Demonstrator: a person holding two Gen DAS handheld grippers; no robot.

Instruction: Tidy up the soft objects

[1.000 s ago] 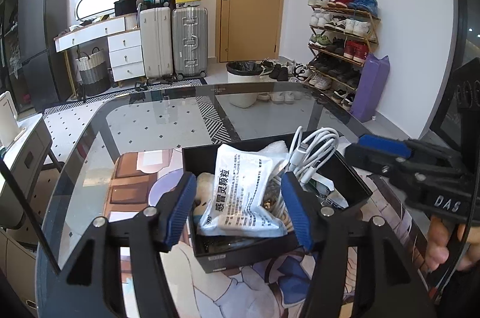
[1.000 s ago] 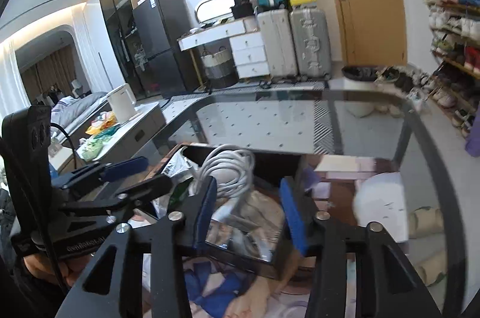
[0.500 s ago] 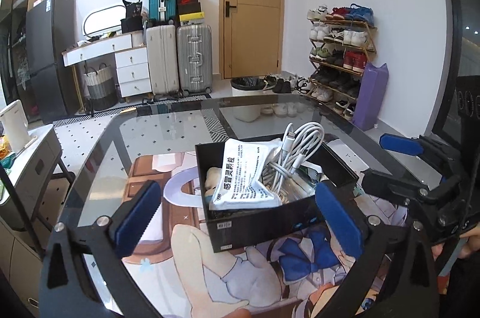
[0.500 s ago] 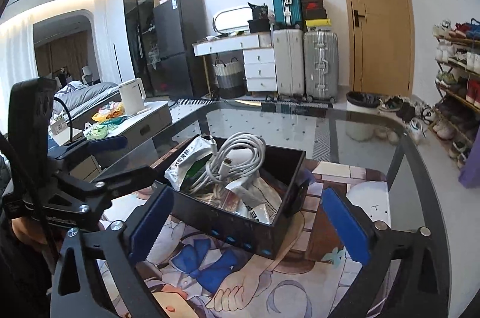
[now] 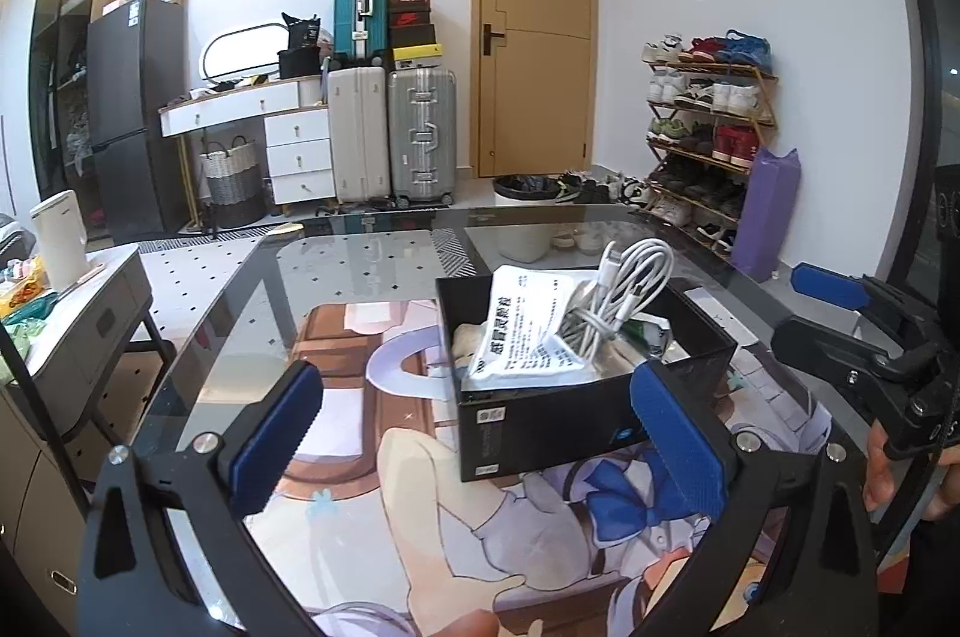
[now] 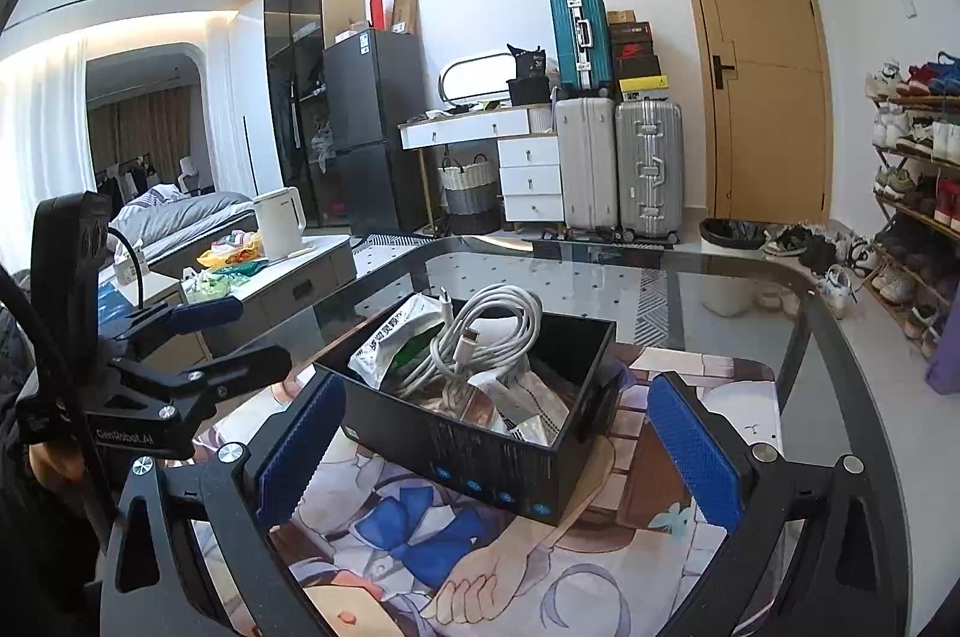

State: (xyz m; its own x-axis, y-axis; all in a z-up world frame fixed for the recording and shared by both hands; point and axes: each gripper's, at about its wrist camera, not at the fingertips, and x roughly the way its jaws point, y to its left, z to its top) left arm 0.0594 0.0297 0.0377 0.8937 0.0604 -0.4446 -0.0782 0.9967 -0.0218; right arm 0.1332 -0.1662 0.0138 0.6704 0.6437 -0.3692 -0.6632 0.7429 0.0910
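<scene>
Through my left wrist camera, my left hand-held gripper [image 5: 474,433] is spread wide with nothing between its blue pads [image 5: 273,436]. The black box [image 5: 585,379] sits on the glass desk [image 5: 336,271], on top of the printed anime mat [image 5: 384,457]. The box's near wall stands between my two fingers, closer to the right pad, which overlaps its front right corner. Inside the box, a white packet with printed text [image 5: 525,331] leans against the coiled white cable [image 5: 624,289], which rises above the rim. A bit of green packaging [image 5: 651,331] shows just behind the cable. To the right of the box, my right hand-held gripper [image 5: 840,313] hangs over the desk edge, its fingers apart. Beyond the box, past the far desk edge, stand a bin [image 5: 528,217], two suitcases [image 5: 390,132], a wooden door [image 5: 534,36] and a shoe rack [image 5: 708,126].

Through my right wrist camera, my right hand-held gripper [image 6: 492,445] is likewise wide open and empty, and the box [image 6: 480,397] lies between its pads, its near corner pointing at me. The cable [image 6: 480,331] is heaped on top, with the green-and-white packet [image 6: 390,343] at the box's left end and a silvery pouch [image 6: 528,403] nearer the front. Left of the box, my left hand-held gripper [image 6: 216,337] juts in, fingers parted, clear of the rim. Behind it, a side table carries a white kettle [image 6: 279,223].
</scene>
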